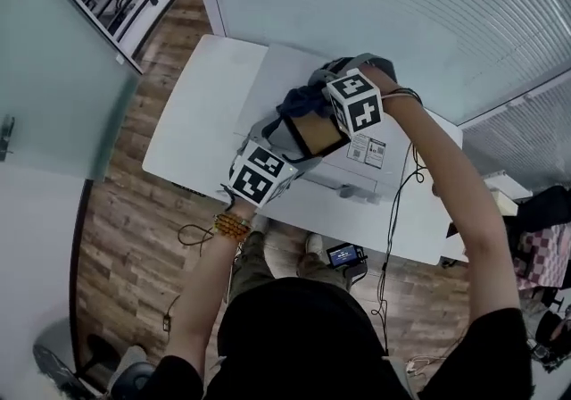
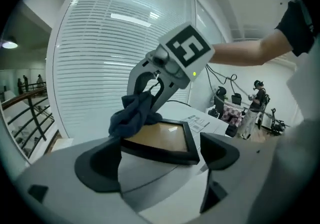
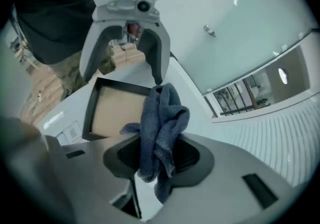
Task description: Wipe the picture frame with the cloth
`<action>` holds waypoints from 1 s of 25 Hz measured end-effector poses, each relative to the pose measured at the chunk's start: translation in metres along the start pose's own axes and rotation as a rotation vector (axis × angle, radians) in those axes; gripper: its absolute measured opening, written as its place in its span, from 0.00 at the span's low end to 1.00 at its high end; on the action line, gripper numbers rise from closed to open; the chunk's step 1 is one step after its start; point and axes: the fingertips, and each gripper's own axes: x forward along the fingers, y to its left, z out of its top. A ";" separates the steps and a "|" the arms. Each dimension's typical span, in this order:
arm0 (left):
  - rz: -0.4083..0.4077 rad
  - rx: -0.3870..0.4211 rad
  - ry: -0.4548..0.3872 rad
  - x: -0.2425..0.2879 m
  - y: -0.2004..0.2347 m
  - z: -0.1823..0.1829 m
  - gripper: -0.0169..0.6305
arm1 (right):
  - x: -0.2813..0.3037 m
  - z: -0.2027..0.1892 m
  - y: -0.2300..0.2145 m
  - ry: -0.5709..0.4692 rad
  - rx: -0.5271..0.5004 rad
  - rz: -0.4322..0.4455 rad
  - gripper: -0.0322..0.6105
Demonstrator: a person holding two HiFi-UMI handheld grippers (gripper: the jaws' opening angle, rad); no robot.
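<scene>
A black picture frame (image 1: pixel 318 133) with a brown panel lies flat on the white table (image 1: pixel 201 117). My left gripper (image 1: pixel 294 144) points at it from the near side. In the left gripper view its jaws (image 2: pixel 159 160) stand wide apart with the frame's near edge (image 2: pixel 160 154) between them, the pads not pressing on it. My right gripper (image 1: pixel 317 93) comes down from the far side, shut on a dark blue cloth (image 1: pixel 302 102). The cloth (image 3: pixel 161 133) hangs bunched from the right gripper (image 3: pixel 157 155) over the frame's (image 3: pixel 116 110) far corner. The cloth (image 2: pixel 132 114) rests on that corner.
A printed sheet (image 1: pixel 368 150) lies on the table right of the frame. A phone (image 1: pixel 343 254) and cables lie on the wooden floor below the table's near edge. White blinds (image 1: pixel 393 5) rise behind the table, a glass wall (image 1: pixel 53 77) to the left.
</scene>
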 end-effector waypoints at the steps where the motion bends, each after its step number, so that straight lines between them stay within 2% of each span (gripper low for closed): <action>1: 0.025 -0.010 0.012 0.002 -0.004 -0.004 0.77 | -0.005 0.002 0.005 -0.046 -0.002 0.032 0.28; 4: 0.092 -0.027 0.018 0.006 -0.012 -0.008 0.77 | -0.023 0.011 0.015 -0.174 0.017 0.086 0.39; 8: 0.187 0.030 0.086 0.014 -0.010 -0.016 0.77 | -0.030 0.032 0.013 -0.340 0.092 0.093 0.41; 10: 0.213 0.055 0.112 0.017 -0.009 -0.019 0.77 | -0.018 0.033 0.012 -0.326 0.085 0.071 0.38; 11: 0.223 0.055 0.112 0.017 -0.008 -0.018 0.76 | -0.011 0.031 0.012 -0.305 0.069 0.061 0.24; 13: 0.245 0.048 0.097 0.016 -0.007 -0.016 0.76 | 0.000 0.028 0.013 -0.300 0.067 0.055 0.16; 18: 0.269 0.073 0.054 0.015 -0.006 -0.013 0.75 | 0.005 0.026 0.011 -0.373 0.207 0.088 0.13; 25: 0.240 0.062 0.077 0.017 -0.006 -0.016 0.74 | 0.006 0.029 0.019 -0.339 0.268 0.123 0.12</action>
